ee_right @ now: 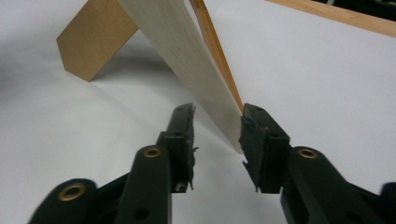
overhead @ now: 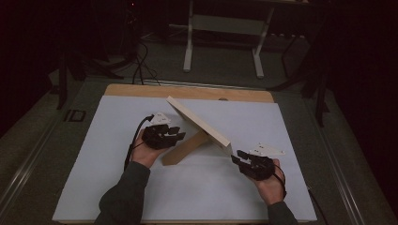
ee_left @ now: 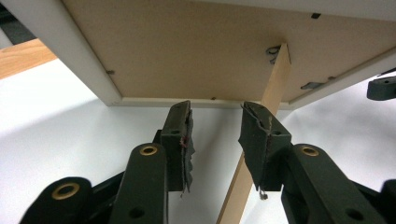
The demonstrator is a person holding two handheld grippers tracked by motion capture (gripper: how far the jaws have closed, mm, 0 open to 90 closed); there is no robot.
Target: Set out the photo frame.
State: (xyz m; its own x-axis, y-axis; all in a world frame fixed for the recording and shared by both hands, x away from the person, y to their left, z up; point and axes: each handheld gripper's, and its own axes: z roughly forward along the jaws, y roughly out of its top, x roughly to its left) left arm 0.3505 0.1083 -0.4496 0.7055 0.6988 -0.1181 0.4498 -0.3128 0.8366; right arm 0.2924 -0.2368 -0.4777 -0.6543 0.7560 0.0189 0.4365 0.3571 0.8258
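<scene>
Work on the pale wooden picture frame (overhead: 199,123), propped tilted on its brown easel leg (overhead: 184,147) mid-desk (overhead: 117,187), looks barely begun: left claw (overhead: 177,136) part-open behind it, right claw (overhead: 240,157) part-open astride its lower corner, neither yet gripping.

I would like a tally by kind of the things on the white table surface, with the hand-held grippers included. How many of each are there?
Picture frame, propped on its back stand: 1
Hand-held grippers: 2, the left gripper and the right gripper
White mat covering the wooden tabletop: 1
Total: 4
</scene>
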